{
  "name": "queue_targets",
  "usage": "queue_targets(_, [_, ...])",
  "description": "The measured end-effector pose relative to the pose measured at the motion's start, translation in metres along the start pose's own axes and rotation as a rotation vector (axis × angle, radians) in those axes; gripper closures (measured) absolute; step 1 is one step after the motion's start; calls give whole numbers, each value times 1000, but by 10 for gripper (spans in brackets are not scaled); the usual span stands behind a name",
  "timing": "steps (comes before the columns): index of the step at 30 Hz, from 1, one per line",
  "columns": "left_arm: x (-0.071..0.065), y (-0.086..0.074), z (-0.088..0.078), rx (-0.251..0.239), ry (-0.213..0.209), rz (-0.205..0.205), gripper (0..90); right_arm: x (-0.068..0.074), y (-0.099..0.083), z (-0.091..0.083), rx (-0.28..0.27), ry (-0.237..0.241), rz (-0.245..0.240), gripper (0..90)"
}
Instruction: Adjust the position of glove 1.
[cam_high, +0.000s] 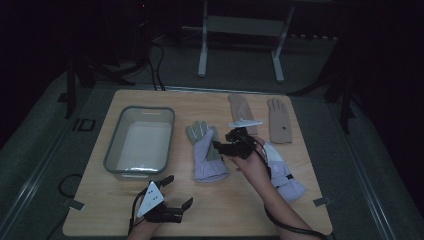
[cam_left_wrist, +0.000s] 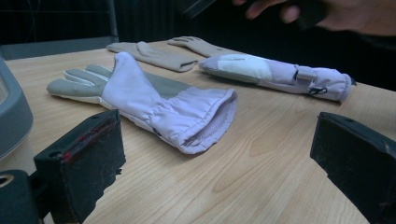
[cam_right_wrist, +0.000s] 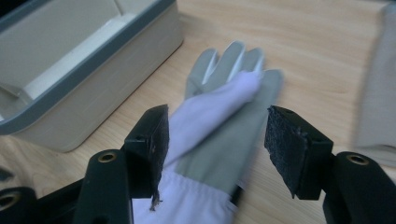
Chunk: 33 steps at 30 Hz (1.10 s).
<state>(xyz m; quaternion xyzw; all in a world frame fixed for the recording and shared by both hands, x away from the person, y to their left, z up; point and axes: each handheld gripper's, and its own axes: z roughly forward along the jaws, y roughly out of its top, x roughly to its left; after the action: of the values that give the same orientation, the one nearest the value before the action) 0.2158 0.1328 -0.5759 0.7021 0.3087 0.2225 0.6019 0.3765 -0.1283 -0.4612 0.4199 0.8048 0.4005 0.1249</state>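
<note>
A lilac glove with a grey palm (cam_high: 207, 155) (cam_left_wrist: 154, 105) (cam_right_wrist: 219, 93) lies flat in the middle of the wooden table (cam_high: 240, 205), fingers pointing away. My right gripper (cam_high: 218, 146) (cam_right_wrist: 217, 126) hovers over its right side with the jaws apart on either side of the glove, pads not pressing on it. A second lilac glove (cam_high: 285, 175) (cam_left_wrist: 275, 74) lies under my right forearm. My left gripper (cam_high: 177, 191) (cam_left_wrist: 219, 154) rests near the front edge, wide open and holding nothing, facing the first glove's cuff.
A grey-rimmed bin (cam_high: 112, 145) (cam_left_wrist: 11, 116) (cam_right_wrist: 93, 79) stands left of the glove. Two beige gloves (cam_high: 240, 107) (cam_high: 280, 120) lie at the back right of the table. A metal stand's legs (cam_high: 202, 60) rise beyond the far edge.
</note>
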Motion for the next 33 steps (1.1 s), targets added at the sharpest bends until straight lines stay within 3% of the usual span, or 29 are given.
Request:
queue_targets(8, [0, 0, 0, -2, -8, 0, 32, 1, -4, 64, 86, -53, 50, 354])
queue_targets(15, [1, 0, 0, -2, -13, -5, 32, 3, -19, 98, 158, -109, 82, 375])
queue_targets(18, [1, 0, 0, 1, -13, -5, 32, 6, -22, 100, 131, -115, 81, 492])
queue_targets(21, [1, 0, 0, 1, -14, -3, 32, 10, -26, 99, 112, -103, 99, 671])
queue_targets(24, [0, 0, 0, 5, -13, -3, 32, 9, -29, 96, 95, -87, 168, 812])
queue_targets(28, [1, 0, 0, 5, -14, -6, 32, 7, -28, 92, 102, -64, 247, 852])
queue_targets(33, [1, 0, 0, 3, -19, -10, 32, 13, -21, 70, 54, -97, 226, 854])
